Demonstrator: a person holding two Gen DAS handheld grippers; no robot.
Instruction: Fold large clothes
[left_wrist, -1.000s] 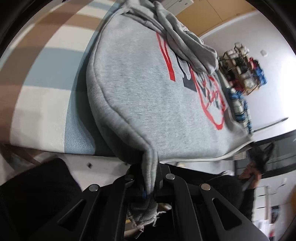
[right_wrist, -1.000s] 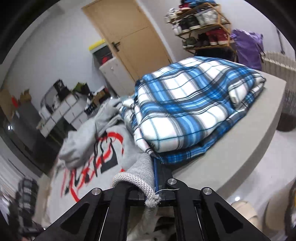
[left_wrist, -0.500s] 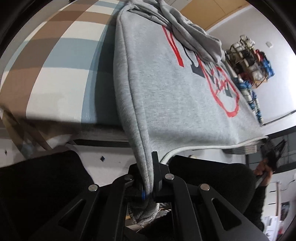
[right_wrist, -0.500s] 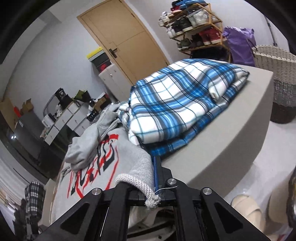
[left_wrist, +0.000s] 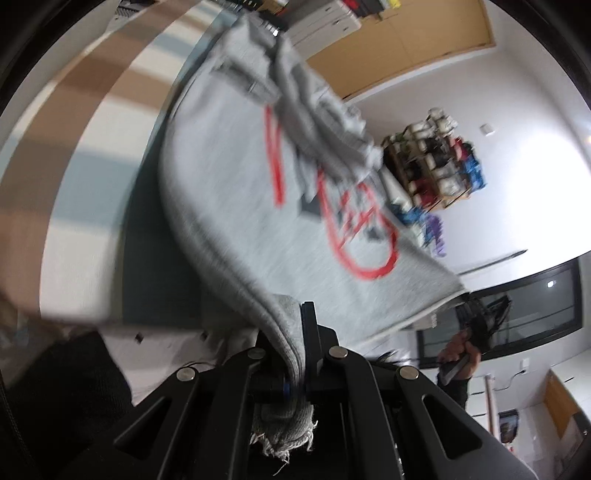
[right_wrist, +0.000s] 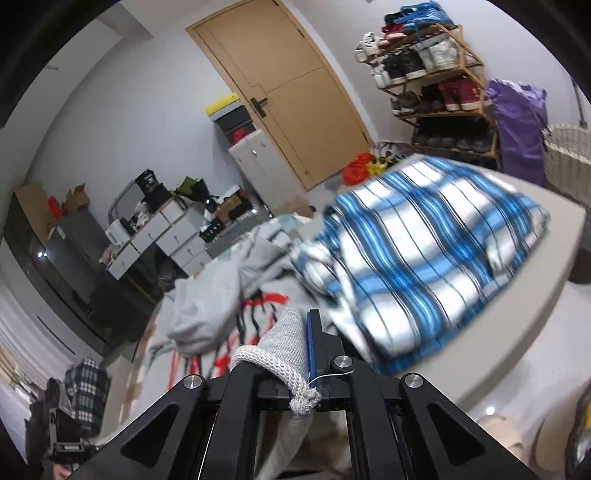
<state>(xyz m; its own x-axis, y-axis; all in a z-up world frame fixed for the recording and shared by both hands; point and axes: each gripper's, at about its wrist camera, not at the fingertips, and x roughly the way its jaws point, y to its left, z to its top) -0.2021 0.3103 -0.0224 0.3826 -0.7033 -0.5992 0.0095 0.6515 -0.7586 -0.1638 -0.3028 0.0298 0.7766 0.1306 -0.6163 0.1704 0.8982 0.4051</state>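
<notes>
A grey sweatshirt (left_wrist: 236, 206) with a red and black print lies spread over the checked cloth of the table (left_wrist: 96, 155), its sleeves and hood bunched at the far end. My left gripper (left_wrist: 295, 373) is shut on one bottom hem corner of the sweatshirt and holds it off the near table edge. My right gripper (right_wrist: 299, 354) is shut on the other hem corner, its ribbed band (right_wrist: 273, 365) draped over the fingers. The sweatshirt shows in the right wrist view (right_wrist: 207, 306), stretched between both grippers.
A folded blue and white plaid garment (right_wrist: 424, 254) lies on the grey table top (right_wrist: 517, 332) beside the sweatshirt. A shoe rack (right_wrist: 424, 77), a purple bag (right_wrist: 517, 122), a wicker basket (right_wrist: 569, 162), a door and cabinets stand behind.
Both grippers have risen with the hem corners still clamped. The sweatshirt's near edge lifts off the table edge and the views are blurred by the motion.
</notes>
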